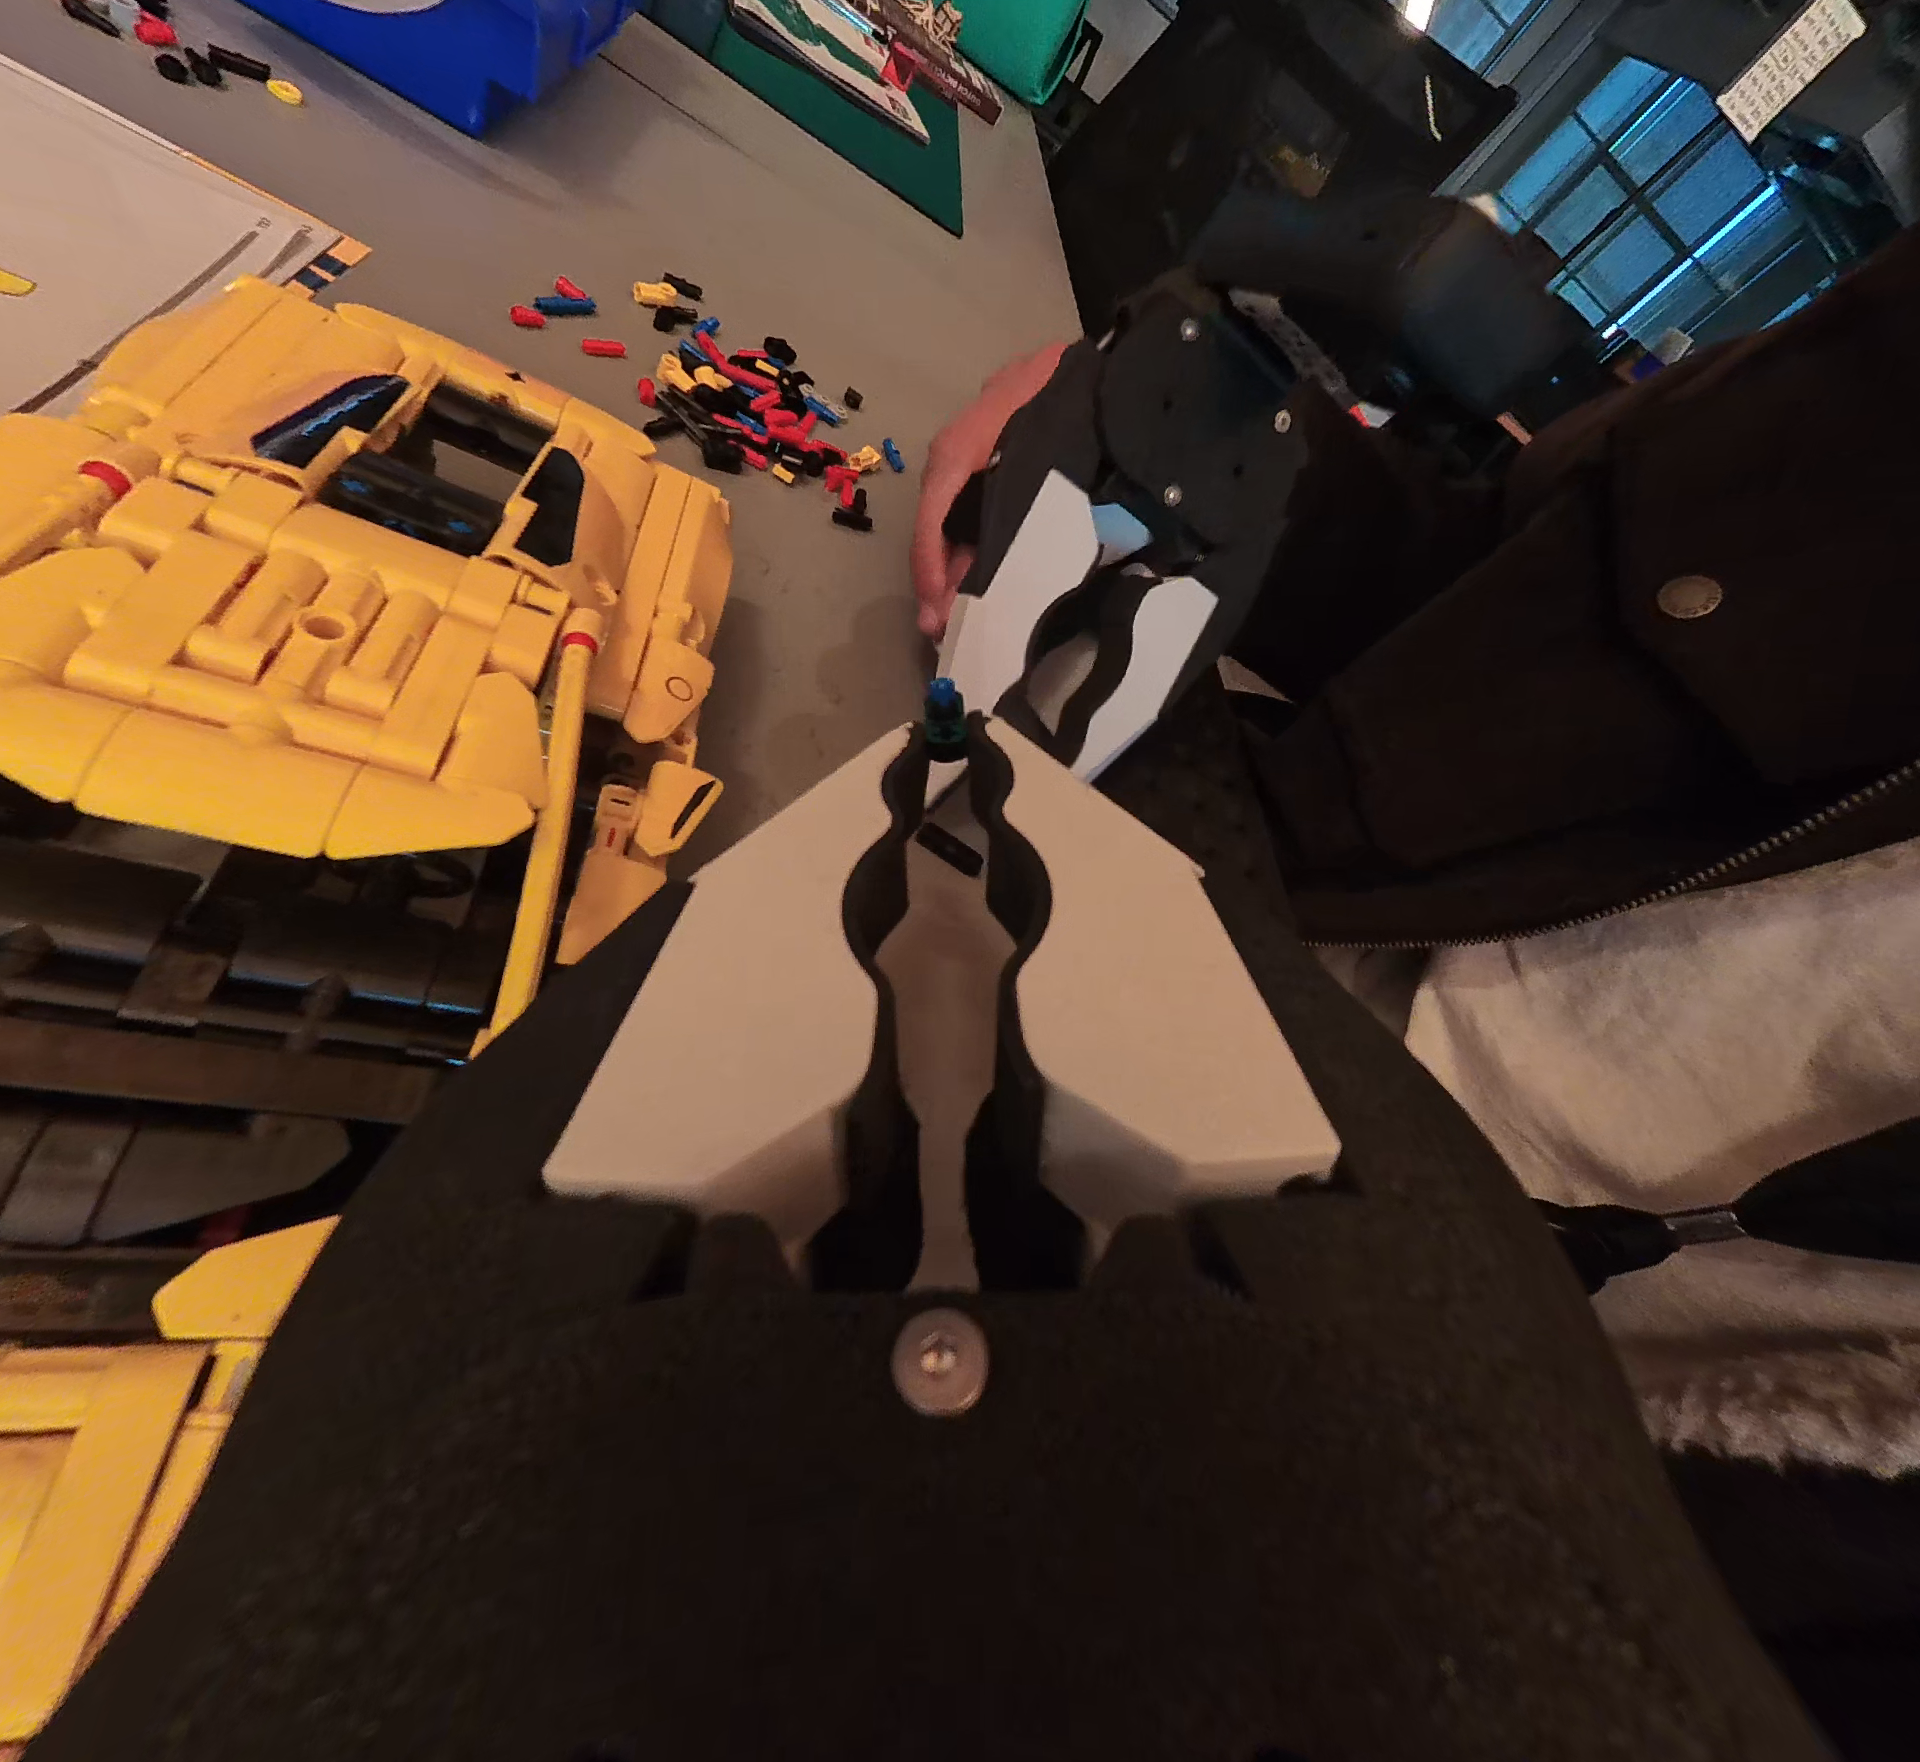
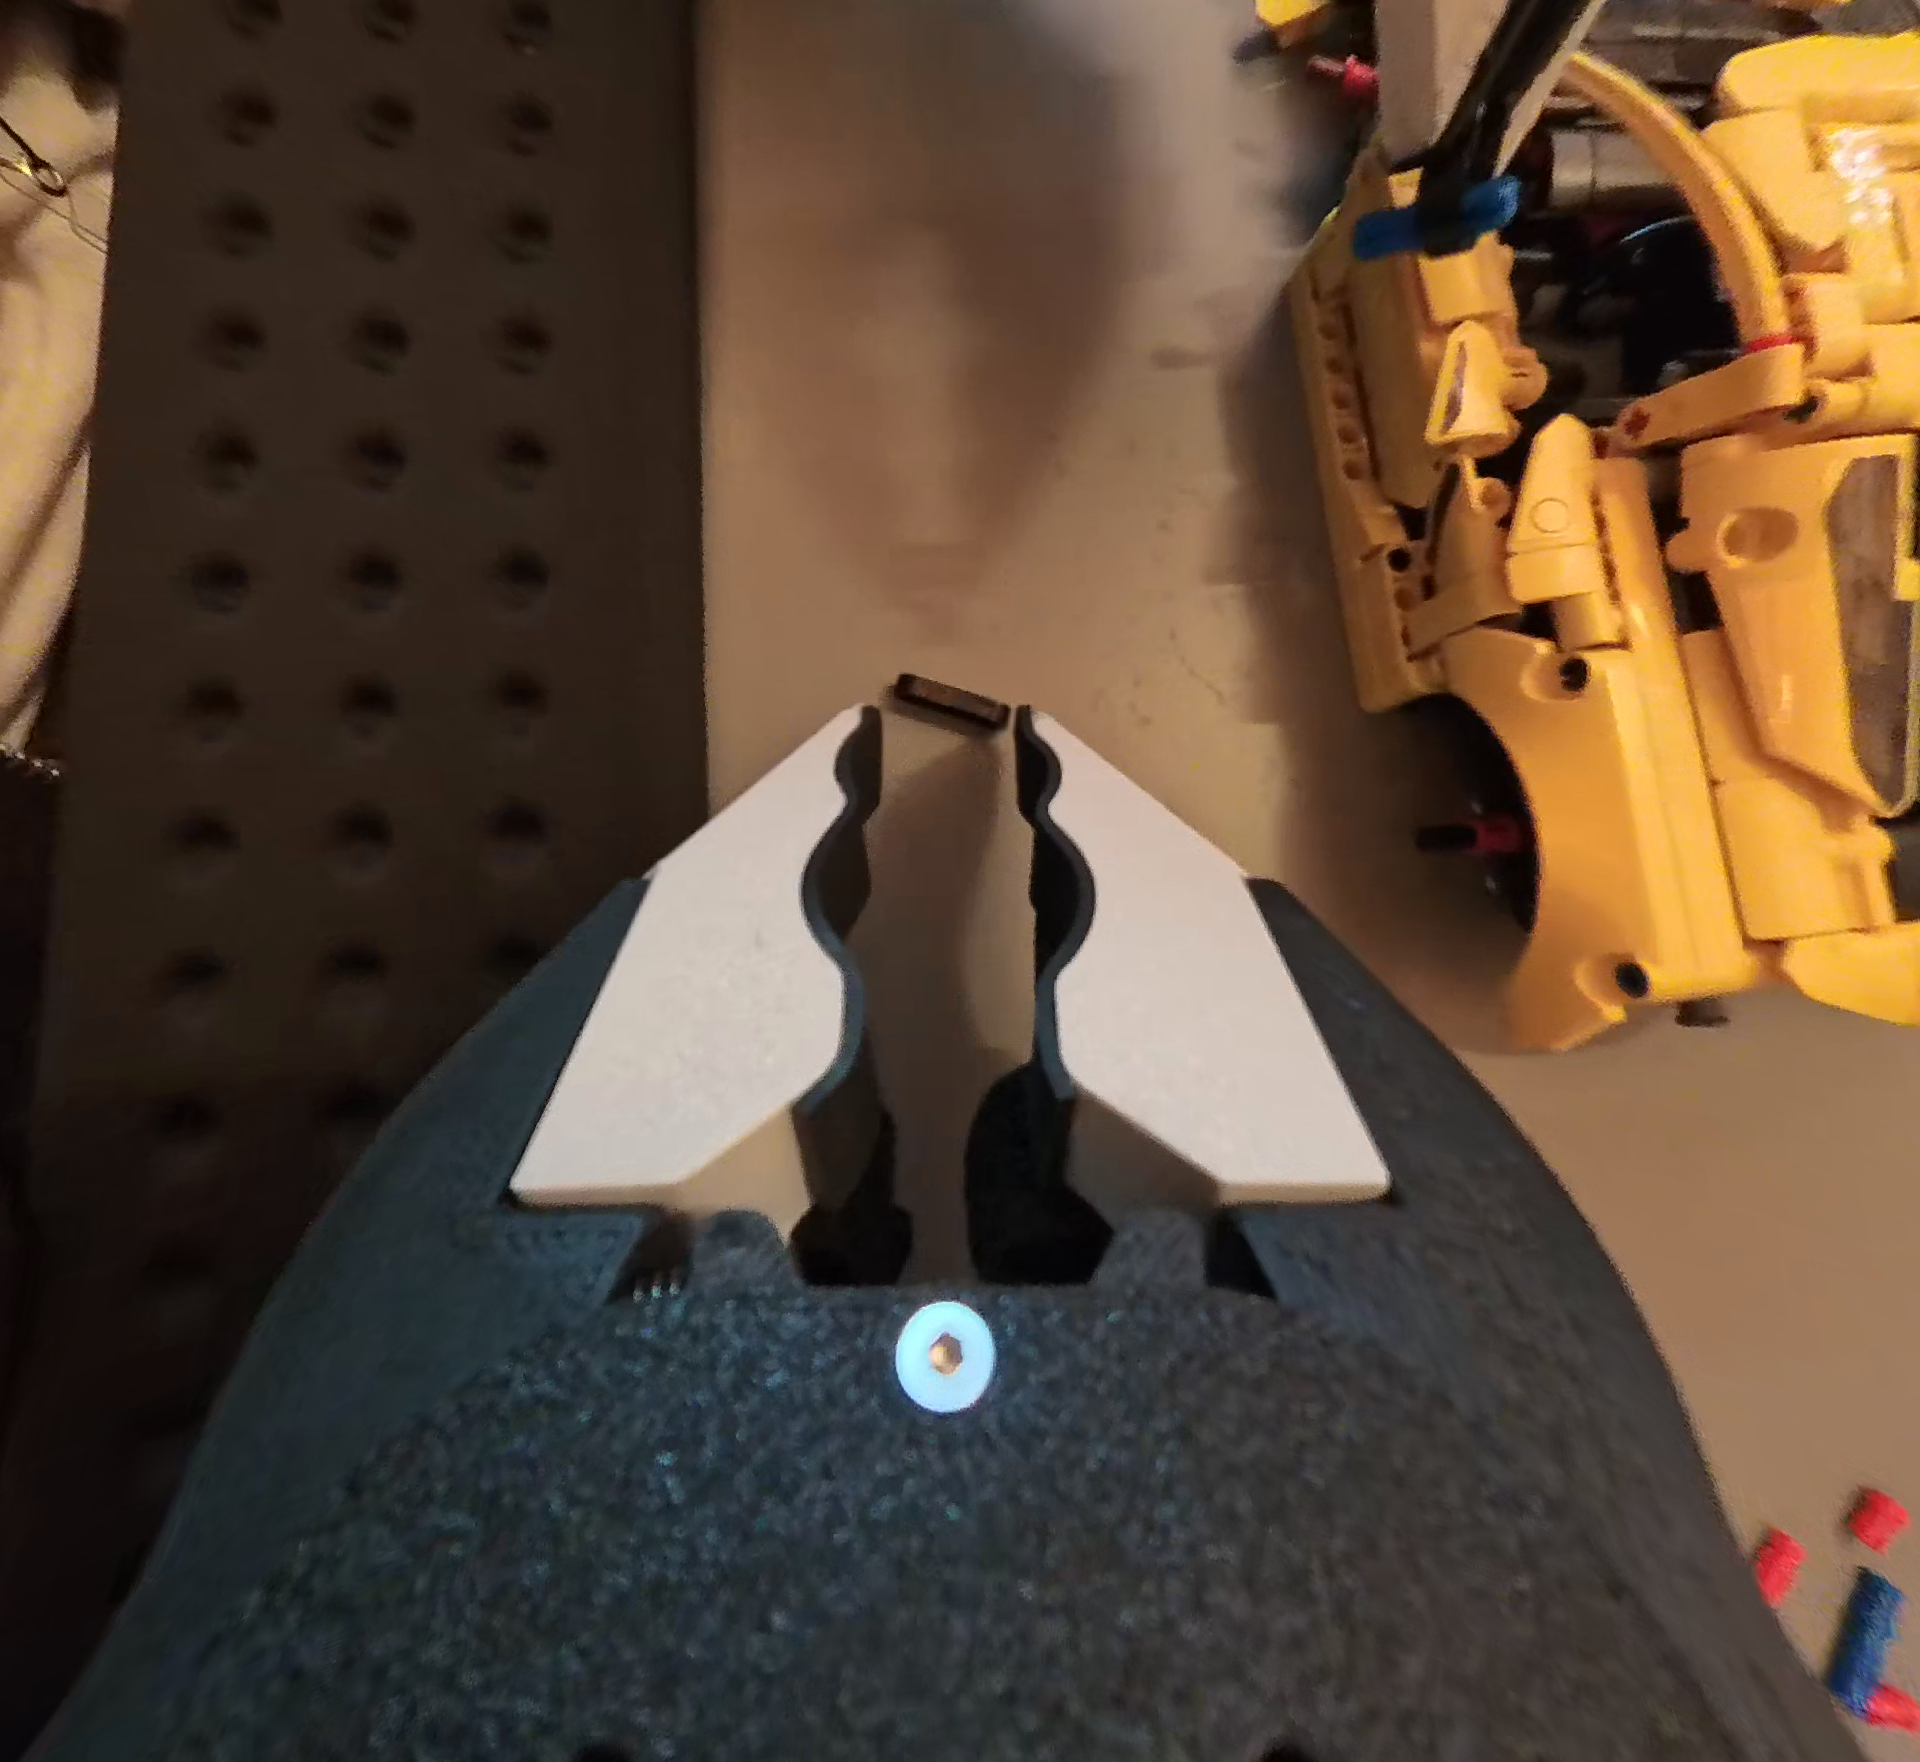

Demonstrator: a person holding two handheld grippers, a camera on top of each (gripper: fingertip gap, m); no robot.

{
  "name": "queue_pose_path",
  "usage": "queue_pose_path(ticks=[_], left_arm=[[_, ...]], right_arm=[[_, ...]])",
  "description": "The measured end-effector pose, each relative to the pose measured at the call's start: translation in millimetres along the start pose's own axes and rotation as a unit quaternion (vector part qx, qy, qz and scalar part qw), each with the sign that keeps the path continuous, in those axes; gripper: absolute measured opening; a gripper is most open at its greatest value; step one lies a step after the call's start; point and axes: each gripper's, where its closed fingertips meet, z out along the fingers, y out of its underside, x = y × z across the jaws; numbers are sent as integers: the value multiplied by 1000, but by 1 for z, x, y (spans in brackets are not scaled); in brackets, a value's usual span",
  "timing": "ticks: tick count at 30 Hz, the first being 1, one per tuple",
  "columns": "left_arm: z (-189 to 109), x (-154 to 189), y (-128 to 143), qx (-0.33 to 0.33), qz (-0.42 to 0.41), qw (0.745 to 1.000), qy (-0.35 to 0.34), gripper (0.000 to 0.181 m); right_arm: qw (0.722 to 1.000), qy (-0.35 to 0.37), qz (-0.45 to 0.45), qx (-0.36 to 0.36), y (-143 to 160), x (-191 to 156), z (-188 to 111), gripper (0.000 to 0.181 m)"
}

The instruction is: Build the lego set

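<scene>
Grey table (image 1: 810, 185); left gripper (image 1: 943, 733) pinching blue pin (image 1: 943, 715)

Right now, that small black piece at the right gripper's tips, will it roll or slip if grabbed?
The black piece looks flat-sided, so probably won't roll. Tiny and smooth, it may skid on the table. The right gripper is open around it.

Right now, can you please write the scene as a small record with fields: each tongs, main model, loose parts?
left tongs: shut on a small blue and black pin, held at the tips above the table
right tongs: open, empty, a small black piece on the table just beyond the tips
main model: yellow car, partly built, on the grey table
loose parts: pile of red, blue, black and yellow pieces beyond the car
</scene>
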Motion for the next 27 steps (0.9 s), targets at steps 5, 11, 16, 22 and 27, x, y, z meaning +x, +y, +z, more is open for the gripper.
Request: queue_pose_path(ticks=[5, 11, 16, 22, 27], left_arm=[[-1, -1, -1, 2, -2, 1000, -2, 7], [-2, -2, -2, 5, -4, 1000, -4, 7], [-1, -2, -1, 4, -4, 1000, -3, 7], [-1, -3, -1, 3, -6, 1000, -4, 7], [-1, -2, -1, 2, -7, 1000, -2, 7]], right_arm=[[1000, 23, 7, 10, -7, 6, 14, 23], [997, 70, 13, 9, -11, 20, 6, 23], [997, 77, 25, -4, -3, 22, 2, 23], [997, 45, 56, -39, 10, 18, -3, 37], [997, 34, 57, -37, 16, 11, -17, 16]])
